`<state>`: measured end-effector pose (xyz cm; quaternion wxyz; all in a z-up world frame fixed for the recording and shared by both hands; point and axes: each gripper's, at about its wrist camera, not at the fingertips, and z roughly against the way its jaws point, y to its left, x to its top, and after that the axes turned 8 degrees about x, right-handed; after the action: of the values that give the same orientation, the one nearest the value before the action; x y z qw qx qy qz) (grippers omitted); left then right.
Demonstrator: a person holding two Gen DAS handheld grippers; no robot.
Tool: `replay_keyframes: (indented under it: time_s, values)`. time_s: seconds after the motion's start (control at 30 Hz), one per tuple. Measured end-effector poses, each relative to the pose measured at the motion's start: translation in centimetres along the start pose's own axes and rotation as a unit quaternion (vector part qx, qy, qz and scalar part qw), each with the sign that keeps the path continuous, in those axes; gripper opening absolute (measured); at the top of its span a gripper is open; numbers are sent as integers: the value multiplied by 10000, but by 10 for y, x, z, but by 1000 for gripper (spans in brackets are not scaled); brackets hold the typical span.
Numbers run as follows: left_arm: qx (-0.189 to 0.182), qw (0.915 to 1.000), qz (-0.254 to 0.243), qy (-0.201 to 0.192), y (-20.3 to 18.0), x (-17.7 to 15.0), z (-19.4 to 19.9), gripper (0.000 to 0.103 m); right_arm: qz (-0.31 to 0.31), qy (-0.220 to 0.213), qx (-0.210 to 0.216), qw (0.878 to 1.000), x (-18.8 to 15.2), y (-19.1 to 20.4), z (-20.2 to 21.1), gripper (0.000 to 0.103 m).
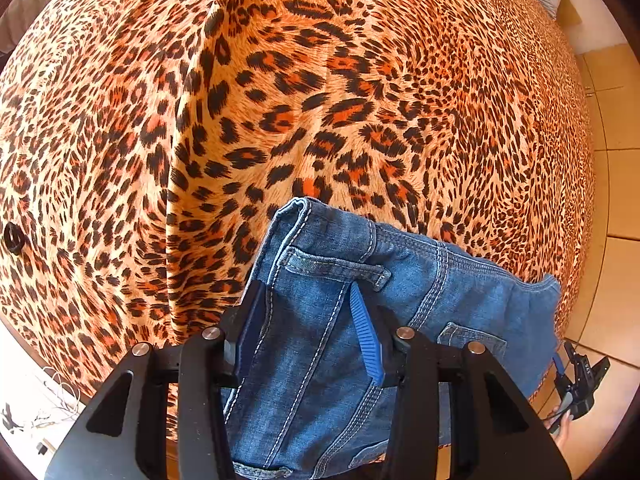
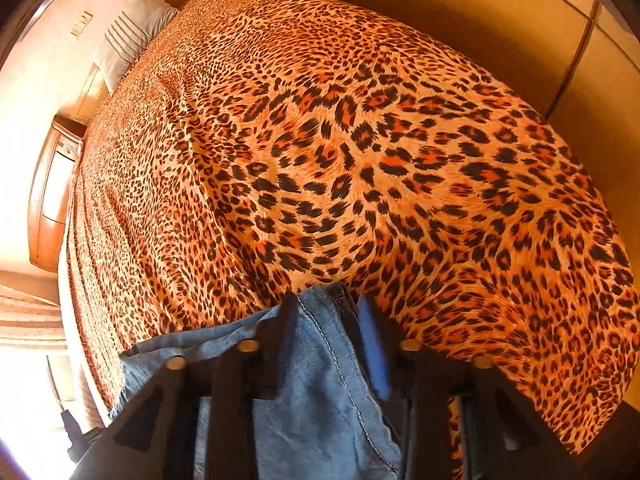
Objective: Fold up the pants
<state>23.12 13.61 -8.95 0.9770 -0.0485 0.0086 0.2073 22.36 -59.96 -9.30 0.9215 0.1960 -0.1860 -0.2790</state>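
My left gripper [image 1: 312,320] is clamped on the blue jeans [image 1: 344,280] at the waistband, denim pinched between the black finger and the blue ribbed pad [image 1: 366,340]. A belt loop [image 1: 336,266] sits just past the fingertips, white topstitching running down through the jaws. The waistband corner sticks up beyond the fingers; the rest of the denim stretches off to the right toward my other tool.

My right gripper [image 2: 328,344] is also clamped on the jeans [image 2: 320,380], fabric bunched between the dark finger and the blue pad [image 2: 372,352]. A seam with light stitching runs down the middle of the held fabric. More denim trails off to the left below the fingers. In the left wrist view the right gripper [image 1: 576,380] shows at the lower right, at the far end of the denim, with a bit of my hand [image 1: 564,432] under it.

The jeans are at the near edge of the bed, held between both tools; I cannot tell how much of them rests on the cover.

The leopard-print bedspread [image 1: 280,100] covers the whole bed, with a long crease running down the left part. A small black ring-like object [image 1: 14,236] lies on it near the left edge. A striped pillow [image 2: 128,36] sits at the far corner of the bed. A wooden nightstand [image 2: 52,196] stands beside the bed's left side. Tiled floor [image 1: 616,184] shows past the right edge.
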Motion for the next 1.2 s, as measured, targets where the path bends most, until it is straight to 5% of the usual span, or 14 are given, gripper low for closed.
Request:
replay_keyframes:
  time_s: [0.1, 0.13, 0.17, 0.23, 0.3, 0.4, 0.5, 0.63, 0.67, 0.8, 0.9, 0.93, 0.97, 1.2]
  values:
    - [-66, 9997, 194, 118, 10, -1, 0, 44, 215, 36, -225, 9995, -4, 9, -15, 61]
    - [-60, 9997, 204, 78, 10, -3, 2, 44, 310, 109, -220, 9992, -4, 14, -22, 52]
    - [-25, 9999, 168, -23, 9, -5, 7, 44, 498, 210, -221, 9983, -6, 21, -28, 10]
    - [75, 9995, 152, -261, 10, -9, 17, 44, 873, 112, -209, 9959, -10, 38, -24, 1]
    - [272, 9989, 201, -315, 10, -6, 17, 42, 748, -172, -178, 9969, -4, 38, -18, 1]
    - [514, 9981, 304, -157, 7, 3, 7, 40, 207, 109, -389, 9990, 3, 15, -34, 3]
    - [418, 9987, 188, -220, 10, 0, 23, 40, 208, -87, -233, 9995, -4, 12, -13, 10]
    - [-173, 9997, -35, -151, 24, -33, 59, 45, 85, -22, 71, 9999, -32, -12, 29, 56]
    - [-274, 9996, -74, -84, 29, -48, 63, 48, 136, -1, 30, 9999, -44, -19, 39, 57]
    - [-583, 9972, -322, 334, 32, -107, 53, 57, -67, 319, 21, 9995, -94, -49, 47, 57]
    - [-187, 9982, -356, 451, 24, -124, 30, 57, -417, 432, 169, 9981, -121, -67, 39, 57]
    - [88, 9982, -391, 452, 20, -123, 21, 54, -405, 419, 185, 9981, -128, -67, 36, 45]
    - [264, 9977, -441, 444, 15, -122, 16, 53, -307, 392, 111, 9987, -133, -65, 35, 17]
    - [575, 9957, -553, 469, 10, -122, 34, 49, -611, 225, 167, 9977, -144, -81, 39, 21]
